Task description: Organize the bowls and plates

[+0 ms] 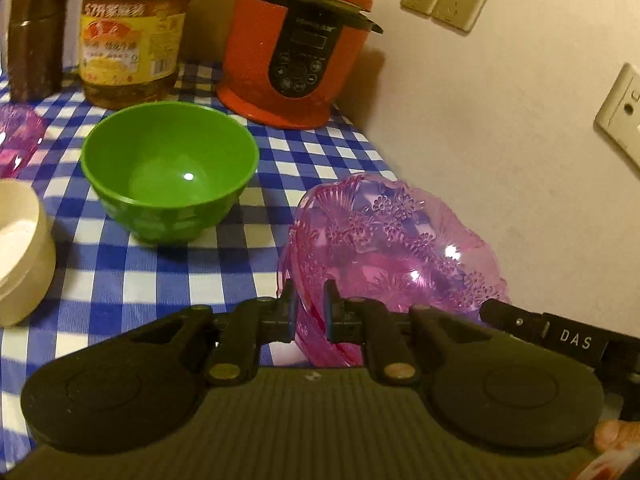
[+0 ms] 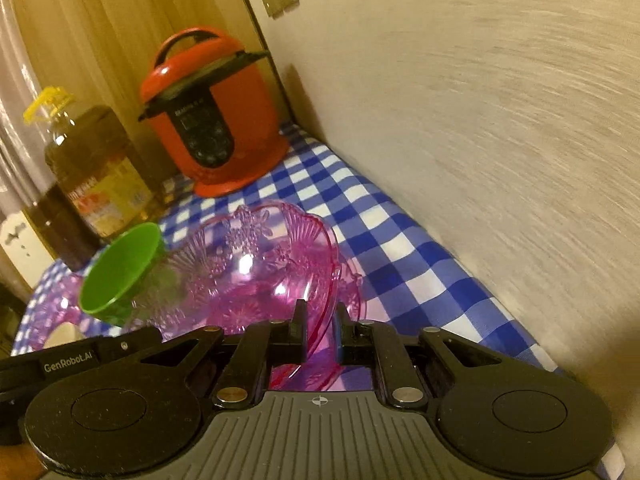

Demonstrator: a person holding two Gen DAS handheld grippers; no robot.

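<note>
Nearest the lens in the left wrist view, the left hand-held gripper (image 1: 311, 312) is clamped on the near rim of a pink see-through bowl (image 1: 396, 240) with a moulded flower pattern. The bowl tips up toward two o'clock, its rim pinched between the two fingers. At four o'clock the other tool's black arm crosses the corner and bears the letters "DAS".

In the right wrist view, the right hand-held gripper (image 2: 320, 322) is likewise closed on the rim of the pink bowl (image 2: 256, 272), which spreads away toward eleven o'clock. The black arm at nine o'clock reads "GenRobot.AI". Both tools grip the same bowl from opposite sides, and nothing is seen in it.

On the blue-and-white checked surface (image 1: 132, 276), a green bowl (image 1: 170, 172) stands upright and empty at eleven o'clock of the left gripper, well apart from the pink one. A cream bowl (image 1: 20, 256) sits at the nine o'clock edge; whether it holds anything is unclear. A second pink dish (image 1: 18, 138) peeks in at ten o'clock.

At the back stand a red electric cooker (image 1: 294, 40) with a black button panel, its brand lettering too blurred to read, an oil bottle (image 1: 132, 32) with a yellow label in unreadable script, holding amber oil, and a dark flask (image 1: 36, 40).
</note>
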